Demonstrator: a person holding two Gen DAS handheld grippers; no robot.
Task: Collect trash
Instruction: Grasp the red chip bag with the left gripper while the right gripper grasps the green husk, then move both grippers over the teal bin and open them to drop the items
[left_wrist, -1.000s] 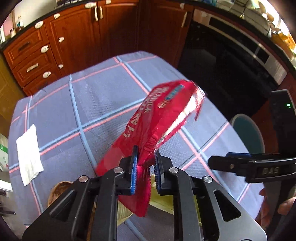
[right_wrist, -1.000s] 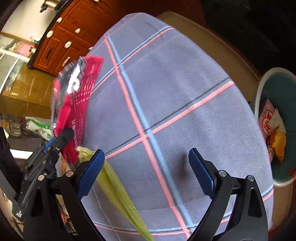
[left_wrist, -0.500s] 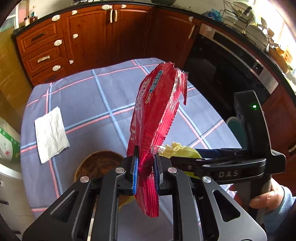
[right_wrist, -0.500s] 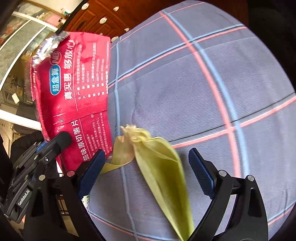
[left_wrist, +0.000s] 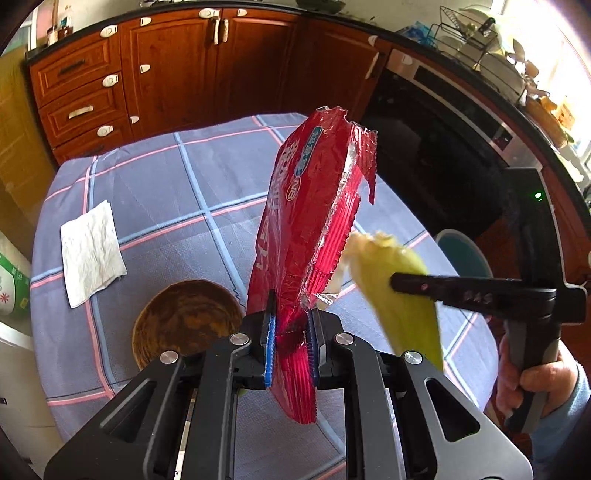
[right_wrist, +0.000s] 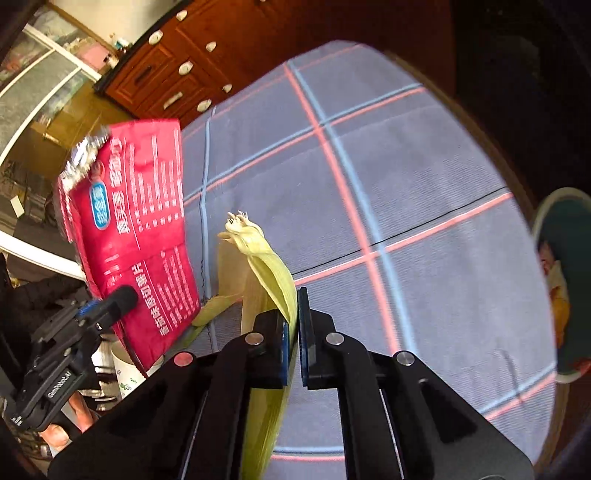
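Note:
My left gripper is shut on a red snack wrapper and holds it upright above the table; the wrapper also shows in the right wrist view. My right gripper is shut on a yellow-green corn husk, lifted off the cloth. In the left wrist view the husk hangs from the right gripper, just right of the wrapper. A teal trash bin with wrappers inside stands past the table's right edge.
The table has a blue-grey checked cloth. A white napkin lies at its left and a brown wooden bowl near me. Wooden cabinets and a dark oven stand behind. The bin also shows in the left wrist view.
My right gripper has closed on the corn husk and lifted it off the cloth. My left gripper has raised the red wrapper more upright.

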